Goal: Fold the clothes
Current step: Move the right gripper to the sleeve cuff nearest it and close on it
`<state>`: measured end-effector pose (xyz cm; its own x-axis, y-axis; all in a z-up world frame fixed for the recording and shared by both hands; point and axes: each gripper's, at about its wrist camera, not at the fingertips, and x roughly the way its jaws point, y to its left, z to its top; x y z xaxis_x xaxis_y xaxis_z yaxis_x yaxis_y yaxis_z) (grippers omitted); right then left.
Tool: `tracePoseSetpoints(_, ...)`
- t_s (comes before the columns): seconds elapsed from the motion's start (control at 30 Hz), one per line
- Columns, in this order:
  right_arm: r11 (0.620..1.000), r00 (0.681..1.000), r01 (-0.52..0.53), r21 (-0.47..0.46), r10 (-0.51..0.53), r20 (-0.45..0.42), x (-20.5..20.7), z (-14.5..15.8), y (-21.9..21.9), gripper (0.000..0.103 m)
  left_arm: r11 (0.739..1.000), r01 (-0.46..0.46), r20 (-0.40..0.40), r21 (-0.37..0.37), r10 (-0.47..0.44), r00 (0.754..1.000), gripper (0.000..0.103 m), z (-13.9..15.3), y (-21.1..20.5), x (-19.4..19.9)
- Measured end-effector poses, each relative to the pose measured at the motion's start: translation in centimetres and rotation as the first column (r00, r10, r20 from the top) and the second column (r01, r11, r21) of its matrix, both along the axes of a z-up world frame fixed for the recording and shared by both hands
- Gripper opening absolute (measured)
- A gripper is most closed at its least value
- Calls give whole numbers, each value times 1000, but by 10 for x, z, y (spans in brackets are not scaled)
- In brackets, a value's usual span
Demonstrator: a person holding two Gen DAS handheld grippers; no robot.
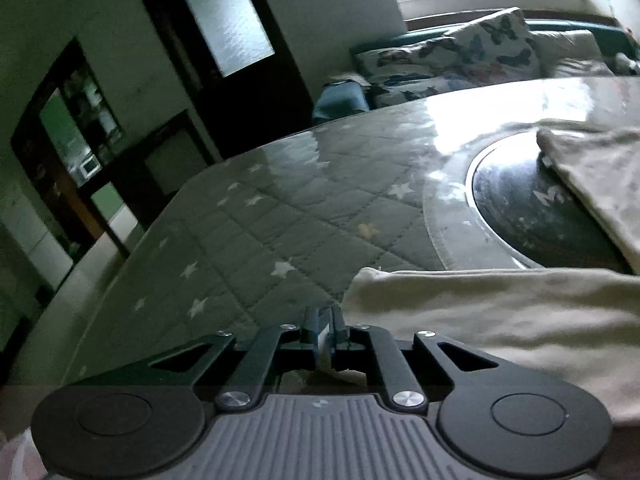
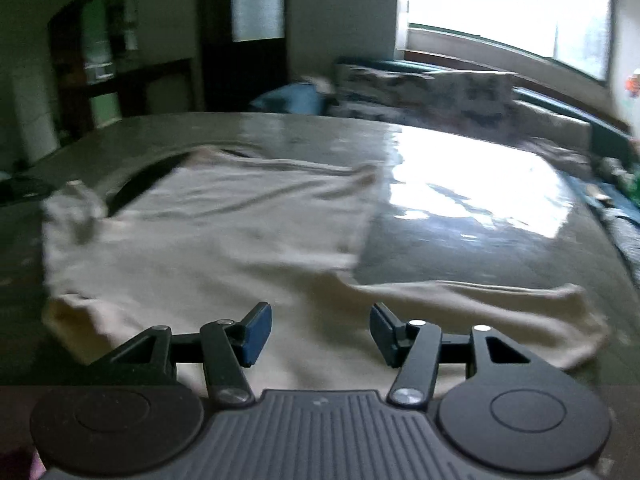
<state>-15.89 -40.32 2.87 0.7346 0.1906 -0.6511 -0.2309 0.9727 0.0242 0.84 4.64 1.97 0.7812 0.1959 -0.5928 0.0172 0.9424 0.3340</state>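
Observation:
A cream T-shirt (image 2: 224, 232) lies spread on a table, one sleeve (image 2: 520, 312) stretching to the right. In the left wrist view the same T-shirt (image 1: 500, 320) fills the lower right, and another part of it (image 1: 600, 184) lies over a dark round inset. My left gripper (image 1: 324, 330) sits at the shirt's left edge, its jaws together with a pale strip of fabric pinched between the blue pads. My right gripper (image 2: 320, 332) hovers low over the shirt's near part, jaws apart, nothing between the pads (image 2: 256, 332).
The table carries a glossy cover over grey quilted cloth with white stars (image 1: 260, 232). A dark round inset (image 1: 520, 208) sits in its middle, partly under the shirt. Beyond the far edge are butterfly-print cushions (image 1: 460, 56), a dark door (image 1: 224, 40) and a bright window (image 2: 500, 8).

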Motion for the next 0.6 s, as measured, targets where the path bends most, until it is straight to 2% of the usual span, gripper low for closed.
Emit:
tracePoseSetpoints(0.13, 995, 994, -103, 13, 103, -27, 1, -2, 23, 56, 994, 84, 21, -63, -83, 996, 13, 13, -20, -26)
tracePoseSetpoints(0.2, 988, 988, -153, -1, 153, -33, 3, -5, 38, 56, 985, 147, 29, -90, -145, 989, 21, 18, -37, -38)
tracePoseSetpoints(0.27, 983, 982, -186, -6, 185, -47, 2, -8, 49, 56, 970, 217, 39, -106, -214, 976, 24, 22, -57, -51)
tracePoseSetpoints(0.4, 974, 974, -223, -47, 221, -44, -9, -13, 62, 56, 925, 358, 58, -127, -353, 934, 24, 29, -96, -74)
tracePoseSetpoints(0.6, 977, 978, -209, -36, 209, -7, -18, -3, 59, 56, 841, 515, 82, -163, -509, 857, 24, 31, -150, -99)
